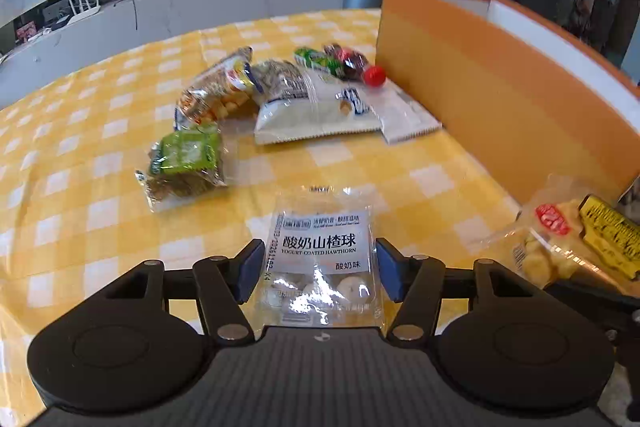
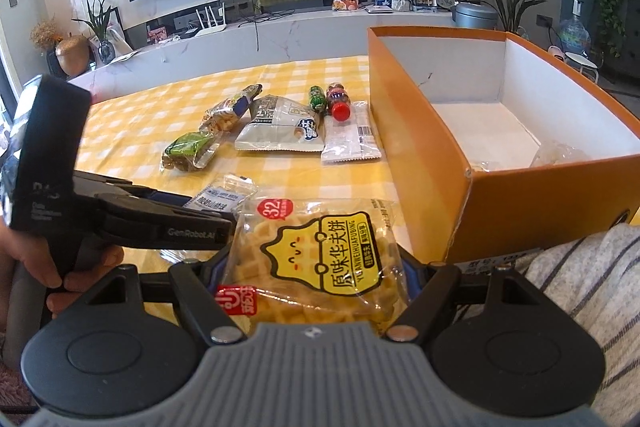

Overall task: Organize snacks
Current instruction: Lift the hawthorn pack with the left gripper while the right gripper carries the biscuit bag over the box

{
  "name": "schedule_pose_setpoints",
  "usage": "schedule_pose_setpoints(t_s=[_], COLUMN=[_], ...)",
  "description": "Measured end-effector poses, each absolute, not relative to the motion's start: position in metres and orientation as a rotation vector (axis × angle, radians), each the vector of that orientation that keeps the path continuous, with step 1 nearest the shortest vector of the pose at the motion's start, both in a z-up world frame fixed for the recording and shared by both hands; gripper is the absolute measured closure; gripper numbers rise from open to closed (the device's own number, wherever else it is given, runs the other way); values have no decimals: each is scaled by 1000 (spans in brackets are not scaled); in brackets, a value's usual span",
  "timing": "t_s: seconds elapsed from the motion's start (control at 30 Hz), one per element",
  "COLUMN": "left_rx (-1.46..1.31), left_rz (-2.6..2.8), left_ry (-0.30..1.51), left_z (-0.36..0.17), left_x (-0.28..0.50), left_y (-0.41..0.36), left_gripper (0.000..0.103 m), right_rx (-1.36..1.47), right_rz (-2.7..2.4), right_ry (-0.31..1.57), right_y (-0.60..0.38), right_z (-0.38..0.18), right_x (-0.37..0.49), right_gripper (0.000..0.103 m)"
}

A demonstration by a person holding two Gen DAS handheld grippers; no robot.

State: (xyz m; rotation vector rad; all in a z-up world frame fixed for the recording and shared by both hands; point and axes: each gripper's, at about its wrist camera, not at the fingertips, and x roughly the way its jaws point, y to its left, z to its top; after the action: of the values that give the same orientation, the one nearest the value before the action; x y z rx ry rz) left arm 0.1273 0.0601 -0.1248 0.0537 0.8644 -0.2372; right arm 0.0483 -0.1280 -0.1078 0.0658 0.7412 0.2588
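Your right gripper (image 2: 316,267) is clamped on the waffle pack (image 2: 320,267), both pads pressing its sides at the bottom centre of the right wrist view. The orange box (image 2: 500,195) stands at the right of that frame, open-topped, with some clear wrappers already in its far corner. Your left gripper (image 1: 320,273) straddles the yogurt hawthorn packet (image 1: 322,259) at the lower middle of its view; the blue pads (image 1: 248,271) stand just beside the packet's edges and I judge they are not pressing it, so treat that packet as not yet secured.

The risks from here: the hawthorn packet is slick film with loose balls inside, so a pinch on the flat edge alone could let it slide out when you lift. The waffle pack is wide and crisp; squeeze harder and it may crack. Your two tools sit close at the lower left of the right wrist view, so swinging the waffle toward the box could knock the left one. The other snacks (image 1: 280,95) lie mid-frame, well apart from both tools
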Motion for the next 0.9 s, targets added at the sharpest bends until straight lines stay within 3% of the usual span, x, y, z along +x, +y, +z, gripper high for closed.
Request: schedule_pose_setpoints(t_s=[0.53,0.9], left_rx=[-173,-290], left_rz=[-248,-343], left_ry=[840,768], left_z=[-101,-60], left_x=[126,129], left_y=[97,97], left_gripper=[38,38], right_rx=[83,286], right_rz=[280,380], right_ry=[698,524], right_y=[-128,-164], right_z=[-97,-35], right_x=[42,34], right_gripper=[28,28])
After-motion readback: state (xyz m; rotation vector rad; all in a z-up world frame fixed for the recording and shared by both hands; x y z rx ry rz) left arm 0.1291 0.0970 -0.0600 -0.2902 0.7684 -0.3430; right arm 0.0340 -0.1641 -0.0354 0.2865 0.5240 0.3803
